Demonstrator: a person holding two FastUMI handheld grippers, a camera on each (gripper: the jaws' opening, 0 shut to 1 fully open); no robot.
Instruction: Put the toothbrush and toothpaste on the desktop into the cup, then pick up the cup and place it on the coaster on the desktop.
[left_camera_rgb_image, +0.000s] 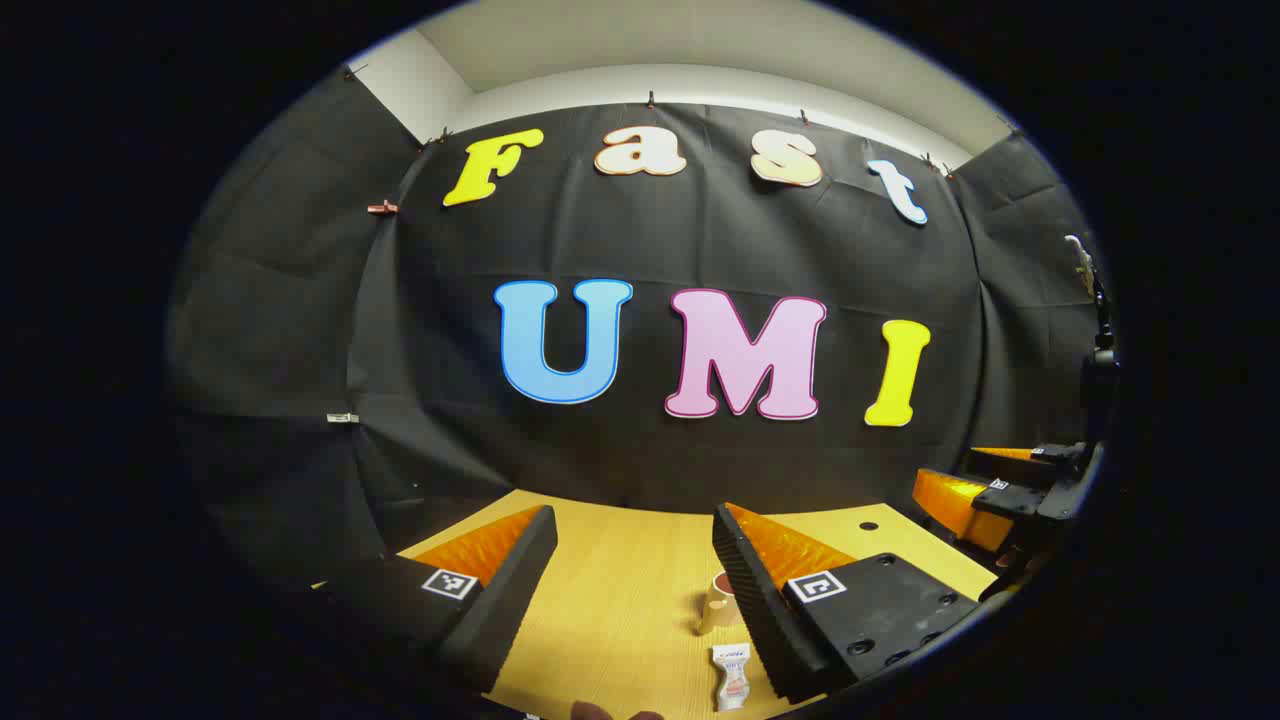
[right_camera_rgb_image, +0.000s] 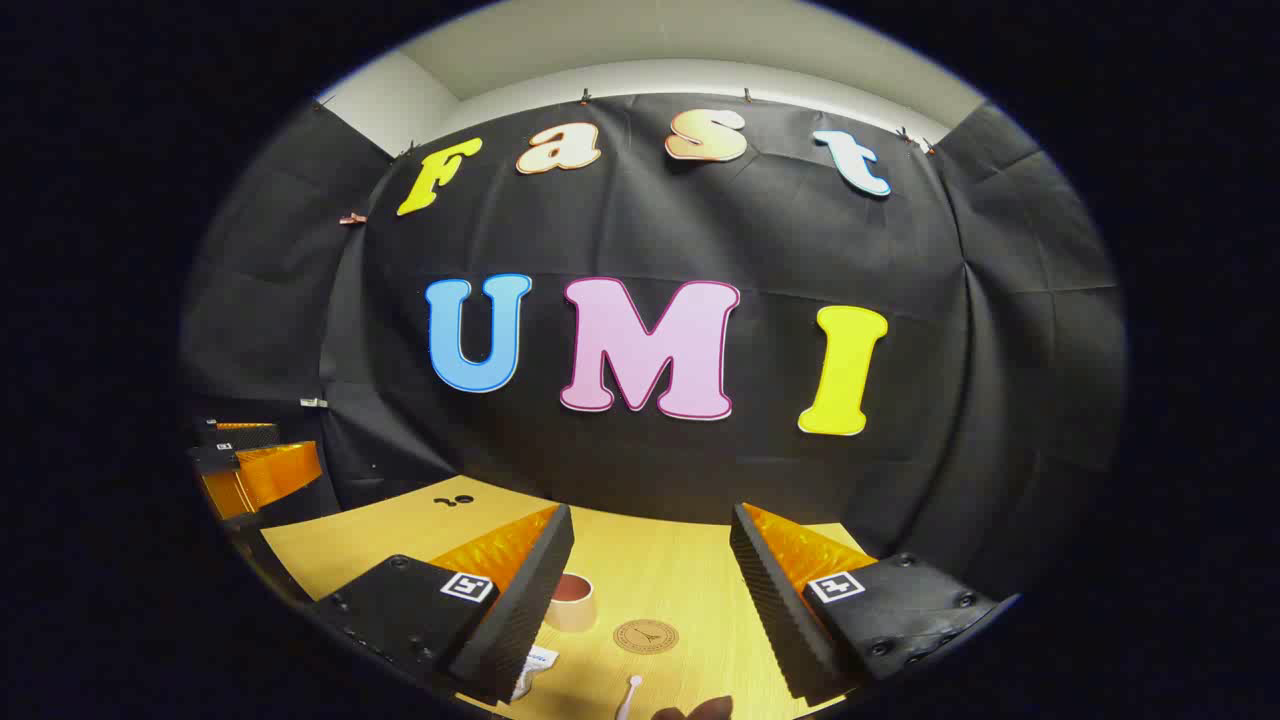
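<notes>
Tan and squat, the small cup with the dark red inside (right_camera_rgb_image: 572, 600) stands upright on the pale wooden desktop (right_camera_rgb_image: 690, 570), and in the right gripper view it peeks out just past the tip of that gripper's left finger. Beside it, a little nearer the camera, lies the round brown coaster (right_camera_rgb_image: 645, 636), flat and apart from the cup. The white toothbrush (right_camera_rgb_image: 627, 697) shows one end at the bottom edge, near the coaster, and the white toothpaste tube (right_camera_rgb_image: 535, 668) is half hidden behind the left finger.

Over in the left gripper view, the cup (left_camera_rgb_image: 720, 603) sits right against the inner edge of the right finger, with the toothpaste tube (left_camera_rgb_image: 732, 676) lying on the desktop (left_camera_rgb_image: 620, 580) just in front of it.

Both tools hang above the desk with nothing between their pads. The right gripper (right_camera_rgb_image: 652, 585) has its ribbed black fingers spread wide; the left gripper (left_camera_rgb_image: 630, 585) is equally parted. Each catches the other at the edge of its view, orange and black, well off to the side.
</notes>
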